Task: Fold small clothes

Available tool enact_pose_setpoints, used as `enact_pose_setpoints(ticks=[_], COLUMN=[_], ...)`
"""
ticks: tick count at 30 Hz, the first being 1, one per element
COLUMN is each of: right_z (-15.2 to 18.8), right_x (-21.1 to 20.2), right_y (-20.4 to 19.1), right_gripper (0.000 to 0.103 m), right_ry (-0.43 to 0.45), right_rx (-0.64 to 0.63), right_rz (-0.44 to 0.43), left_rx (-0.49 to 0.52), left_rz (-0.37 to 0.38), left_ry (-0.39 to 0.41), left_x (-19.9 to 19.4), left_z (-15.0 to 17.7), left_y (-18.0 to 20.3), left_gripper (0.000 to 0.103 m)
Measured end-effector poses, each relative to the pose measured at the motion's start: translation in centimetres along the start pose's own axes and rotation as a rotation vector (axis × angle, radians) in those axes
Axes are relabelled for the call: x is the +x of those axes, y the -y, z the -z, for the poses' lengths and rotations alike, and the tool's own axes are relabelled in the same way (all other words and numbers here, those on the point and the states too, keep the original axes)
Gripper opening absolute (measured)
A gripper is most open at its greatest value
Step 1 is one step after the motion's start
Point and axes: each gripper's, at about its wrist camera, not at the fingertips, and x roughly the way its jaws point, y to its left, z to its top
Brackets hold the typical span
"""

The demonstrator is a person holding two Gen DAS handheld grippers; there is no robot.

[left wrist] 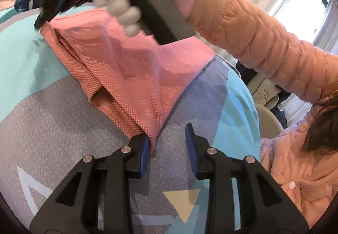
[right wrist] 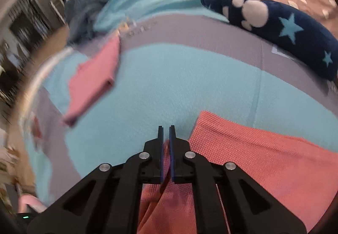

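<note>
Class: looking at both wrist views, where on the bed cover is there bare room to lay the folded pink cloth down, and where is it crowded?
Bare: the teal stretch between the folded pink piece, the navy star cushion and the pink cloth. Crowded: the far-left heap of clothes.

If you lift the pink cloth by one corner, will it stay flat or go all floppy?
Probably floppy: the pink cloth already sags into folds between the right gripper and the left gripper. It looks thin and light. Its bumpy weave probably keeps it from slipping out.
</note>
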Motion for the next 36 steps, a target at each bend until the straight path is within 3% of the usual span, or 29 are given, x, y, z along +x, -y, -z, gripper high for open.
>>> enact_pose_setpoints(ticks=[2, 4, 7, 11, 15, 18, 22, 25, 30, 32, 35, 36], right_z=[0.3, 1.4, 4.9, 10.2, 15.0, 18.8, 23.6, 25.6, 26.2, 25.8, 25.2, 25.1], right_x=[-2.4, -5.0, -8.4, -10.8, -12.6, -13.3, -12.4, -11.1, -10.0, -9.6, -8.9, -8.8], right_y=[0.7, 1.2, 2.1, 3.2, 3.2, 0.2, -4.9, -6.9, -7.4, -7.1, -6.8, -6.8], right_gripper=[0.027, 0.028, 0.031, 0.032, 0.032, 0.033, 0.040, 0.040, 0.040, 0.048, 0.052, 0.052], right_ry=[0.057, 0.100, 0.130, 0.141, 0.186, 0.211, 0.180, 0.127, 0.139, 0.144, 0.165, 0.170], right_rx=[0.033, 0.022, -0.013, -0.032, -0.010, -0.140, -0.363, -0.431, -0.471, -0.456, -0.462, -0.468], right_rz=[-0.037, -0.048, -0.053, -0.003, 0.054, 0.100, 0.091, 0.100, 0.198, 0.221, 0.271, 0.281], left_rx=[-0.024, -0.065, -0.171, -0.318, -0.393, -0.394, -0.429, -0.483, -0.539, -0.542, -0.582, -0.607], left_rz=[0.007, 0.030, 0.082, 0.111, -0.050, -0.134, -0.156, -0.132, -0.113, -0.116, -0.133, -0.132], left_ry=[0.022, 0.063, 0.163, 0.277, 0.297, 0.285, 0.279, 0.273, 0.280, 0.287, 0.310, 0.315], left_x=[-0.7, -1.7, -3.6, -5.4, -5.9, -5.6, -4.2, -3.3, -2.2, -1.6, -0.7, -0.5], left_z=[0.1, 0.5, 1.5, 2.6, 2.0, 0.4, -2.4, -4.1, -6.1, -6.8, -7.8, -8.1], left_y=[-0.4, -1.0, -2.7, -5.2, -5.8, -5.9, -6.8, -8.8, -10.3, -10.6, -11.9, -12.6], left_gripper=[0.032, 0.034, 0.048, 0.048, 0.049, 0.056, 0.067, 0.067, 0.067, 0.067, 0.054, 0.043])
